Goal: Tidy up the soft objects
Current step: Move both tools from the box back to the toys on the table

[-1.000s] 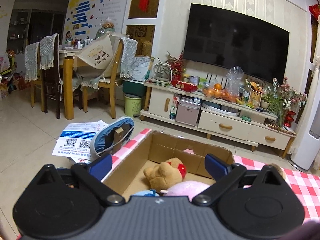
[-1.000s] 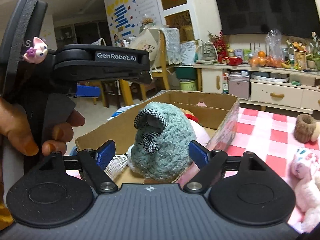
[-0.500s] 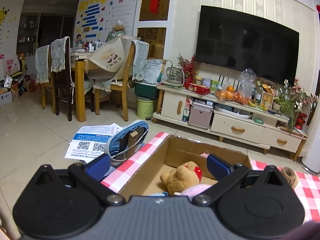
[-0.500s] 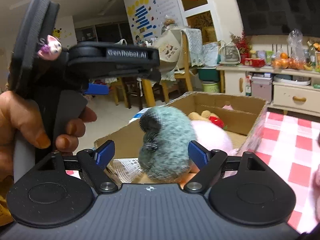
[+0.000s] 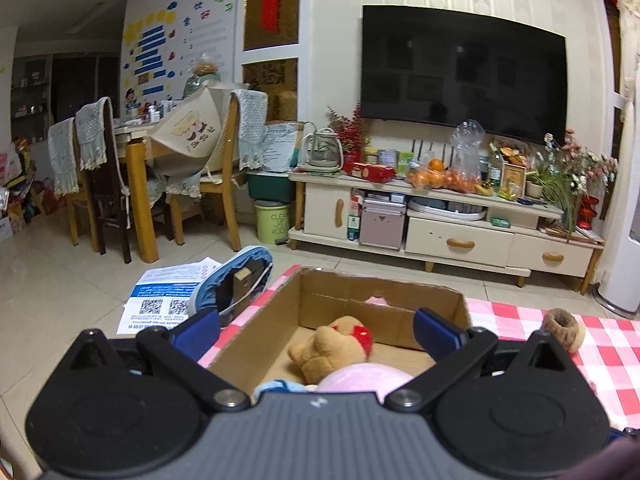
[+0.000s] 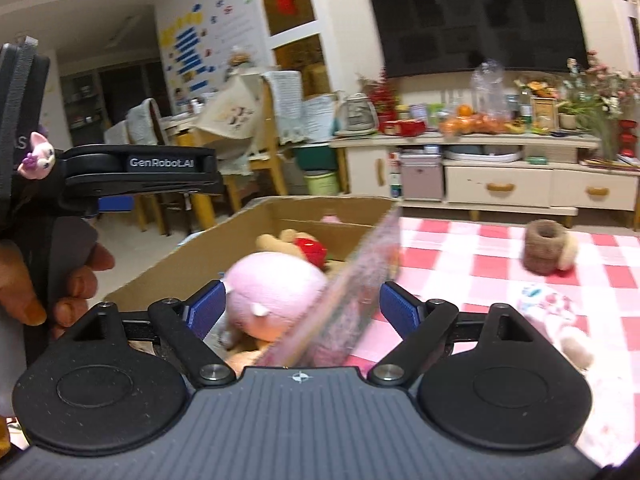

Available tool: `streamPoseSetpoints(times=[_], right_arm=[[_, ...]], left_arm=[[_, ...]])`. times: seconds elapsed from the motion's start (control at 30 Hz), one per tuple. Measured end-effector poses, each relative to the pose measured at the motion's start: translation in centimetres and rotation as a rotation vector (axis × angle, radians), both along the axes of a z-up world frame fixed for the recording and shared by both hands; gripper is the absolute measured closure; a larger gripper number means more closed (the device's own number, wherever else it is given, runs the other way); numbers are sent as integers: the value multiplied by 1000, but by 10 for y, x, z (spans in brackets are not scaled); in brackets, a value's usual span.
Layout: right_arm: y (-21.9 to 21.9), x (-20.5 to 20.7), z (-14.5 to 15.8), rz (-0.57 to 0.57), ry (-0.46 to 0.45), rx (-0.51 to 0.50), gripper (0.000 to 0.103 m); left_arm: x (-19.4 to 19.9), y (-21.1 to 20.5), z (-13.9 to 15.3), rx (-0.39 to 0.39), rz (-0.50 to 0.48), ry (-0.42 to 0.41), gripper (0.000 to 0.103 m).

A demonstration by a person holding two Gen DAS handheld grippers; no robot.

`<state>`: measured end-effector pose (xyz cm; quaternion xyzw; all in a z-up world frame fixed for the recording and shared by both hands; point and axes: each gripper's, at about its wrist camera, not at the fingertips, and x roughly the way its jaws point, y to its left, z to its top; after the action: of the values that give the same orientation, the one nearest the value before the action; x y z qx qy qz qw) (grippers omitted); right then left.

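A cardboard box (image 5: 360, 304) stands on a red checked tablecloth (image 5: 600, 344). It holds a brown teddy with a red bow (image 5: 332, 348) and a pink plush (image 5: 360, 376). My left gripper (image 5: 316, 334) hovers open over the box's near end with nothing between its fingers. My right gripper (image 6: 303, 309) is open and empty, straddling the box's blurred right wall (image 6: 360, 280), with the pink plush (image 6: 276, 292) just ahead of its left finger. A brown plush (image 6: 544, 246) and a white floral plush (image 6: 548, 312) lie on the cloth right of the box.
A hand (image 6: 24, 288) holds the left gripper's black body (image 6: 136, 168) at the left of the right wrist view. On the floor left of the table lie printed sheets (image 5: 160, 300) and a blue bag (image 5: 236, 284). Dining chairs (image 5: 100, 176) and a TV cabinet (image 5: 440, 232) stand beyond.
The teal fluffy toy that stood between my right gripper's fingers is gone from view. My right gripper has swung right onto the box's right wall. The left view has pulled back slightly.
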<state>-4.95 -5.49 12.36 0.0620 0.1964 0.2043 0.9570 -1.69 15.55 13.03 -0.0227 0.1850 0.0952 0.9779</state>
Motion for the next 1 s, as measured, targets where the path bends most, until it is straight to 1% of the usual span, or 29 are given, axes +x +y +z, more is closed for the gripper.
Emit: streamPoseSetpoints(times=[0.07,0.23,0.4,0.57,1.0], right_arm=[[-2,-8,-2,-24,1,-2,0],[-1,-13,-3,-60,-13,-19,0],[-13,-22,-2,-86,-35,-30,0],[-20,-21,-1,-111,-45,-34,0],[-46,-26,-10,-171,-41,-18,0]], left_arm=[[-1,-6,1,9,-11,-2,1],[-3,-19,1,24,-39,-1,1],[-3,-36,0,49,-72,4,1],[-4,-52,-1,79,-101,7,1],[-5,-84,-5,122,-140,32,1]])
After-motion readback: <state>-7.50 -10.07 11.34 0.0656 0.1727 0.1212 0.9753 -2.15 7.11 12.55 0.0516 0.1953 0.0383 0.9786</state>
